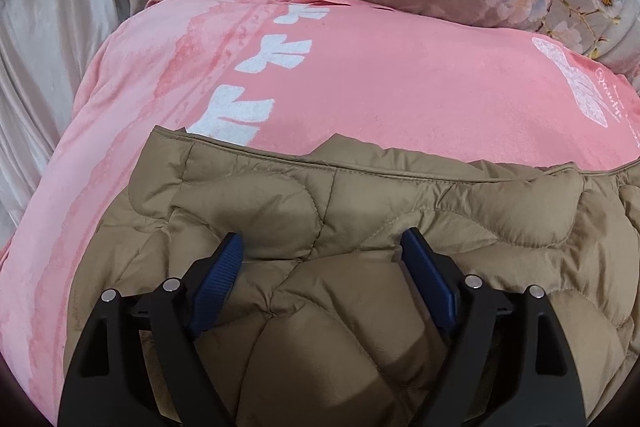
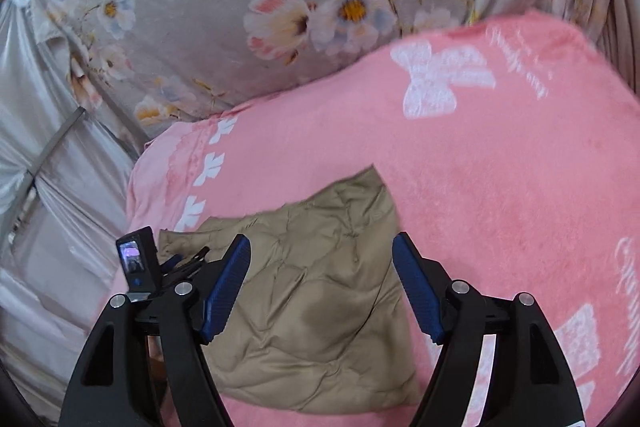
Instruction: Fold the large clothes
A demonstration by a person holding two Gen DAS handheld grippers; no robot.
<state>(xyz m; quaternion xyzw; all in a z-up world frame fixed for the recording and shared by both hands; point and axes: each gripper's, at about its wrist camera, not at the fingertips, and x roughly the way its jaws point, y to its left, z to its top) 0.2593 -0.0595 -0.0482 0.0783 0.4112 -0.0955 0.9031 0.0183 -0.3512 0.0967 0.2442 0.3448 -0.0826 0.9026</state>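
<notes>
Up close, the left gripper (image 1: 320,247) is hanging w/ its jaws spread wide over a tan quilted jacket (image 1: 360,227). Its blue pads (image 1: 218,279) are sitting just above or on the puffy fabric; can't tell if they're touching, and nothing is pinched between them. The jacket is lying folded on a pink blanket (image 1: 380,79) w/ white bow prints; its lower part is getting cut off by the frame and the gripper's black arms.

From the right wrist view, the right gripper (image 2: 322,247) is also standing wide open, gripping nothing, w/ the jacket (image 2: 312,291) lying below and between its pads (image 2: 226,291). The left gripper's camera unit (image 2: 136,259) is peeking in at the jacket's left edge, mostly hidden behind the right gripper's arm. The blanket (image 2: 500,187) is looking blurred toward the right.

Beyond it, a grey floral bedding pile (image 2: 240,7) is bunching up at the far edge, and pale satin drapes (image 2: 52,167) are hanging at left.
</notes>
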